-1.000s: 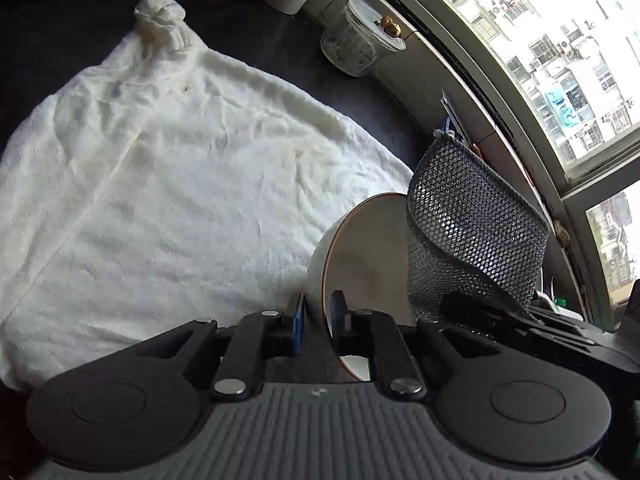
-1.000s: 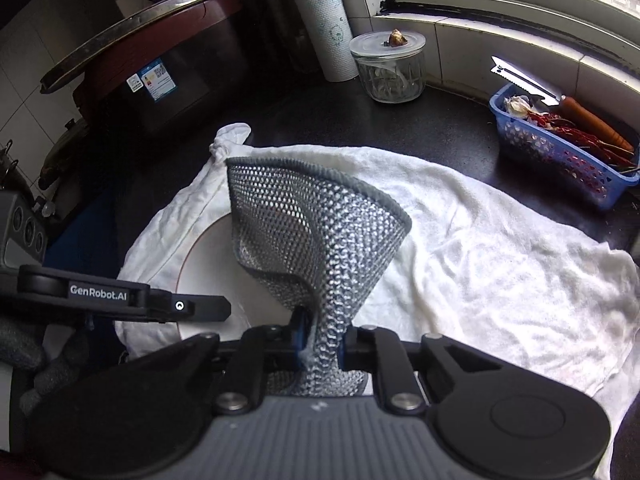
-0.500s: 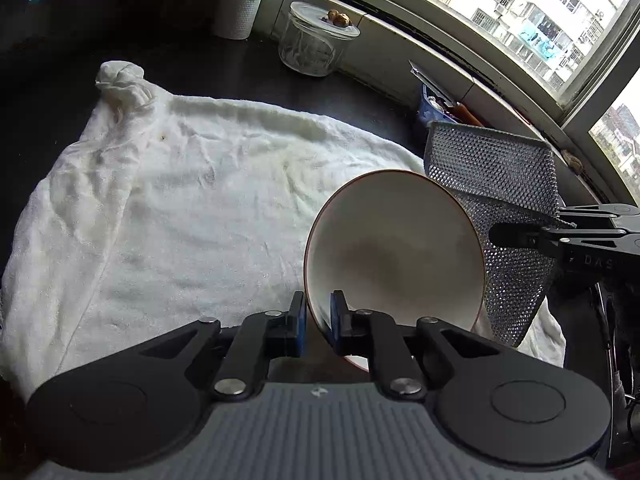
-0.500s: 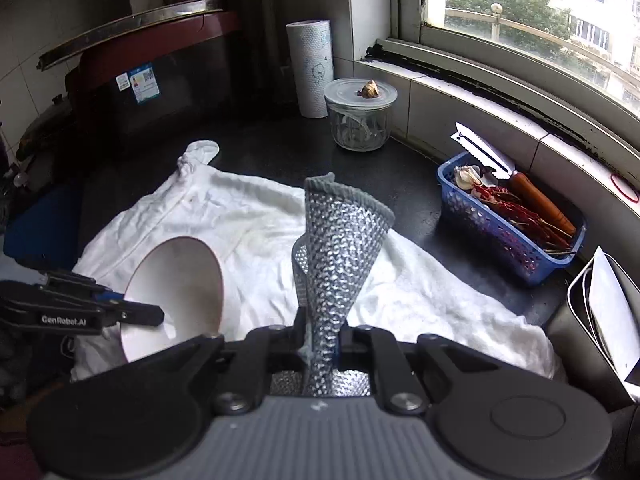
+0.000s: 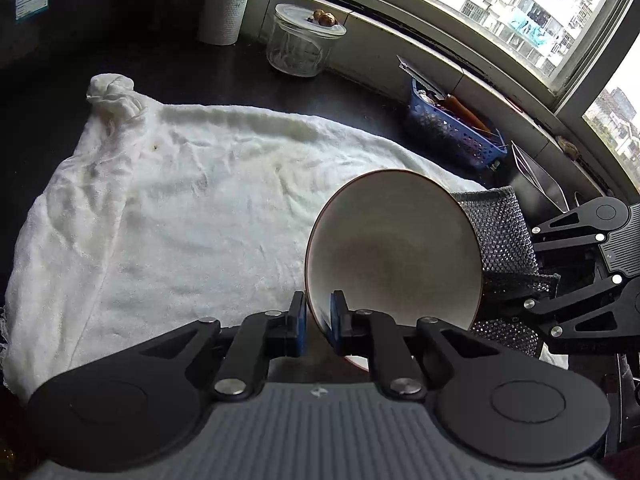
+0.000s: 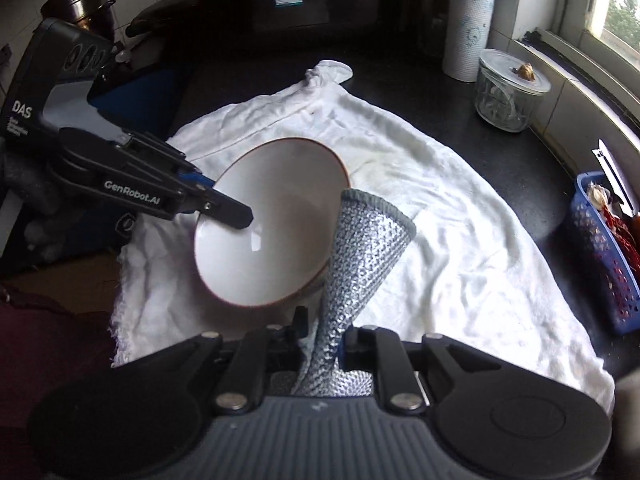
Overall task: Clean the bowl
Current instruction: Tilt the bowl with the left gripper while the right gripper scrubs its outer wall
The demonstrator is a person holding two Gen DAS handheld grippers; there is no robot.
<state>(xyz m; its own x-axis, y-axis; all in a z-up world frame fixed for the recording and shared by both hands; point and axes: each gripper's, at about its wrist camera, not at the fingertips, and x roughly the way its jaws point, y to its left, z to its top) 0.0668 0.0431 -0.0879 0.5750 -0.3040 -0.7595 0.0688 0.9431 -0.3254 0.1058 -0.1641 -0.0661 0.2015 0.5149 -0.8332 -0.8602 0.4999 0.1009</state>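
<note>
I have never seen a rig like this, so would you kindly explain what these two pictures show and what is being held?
There is no robot arm: a person holds a two-finger gripper in each hand, and a fisheye camera on each looks along its fingers. One picture is from the left gripper, which is clamped on the rim of a white bowl, tilted above a white towel spread on a dark counter. The other is from the right gripper, whose jaws are opening with a silver mesh scrubbing cloth between them. A glass jar, paper roll and blue basket stand by the window.
</note>
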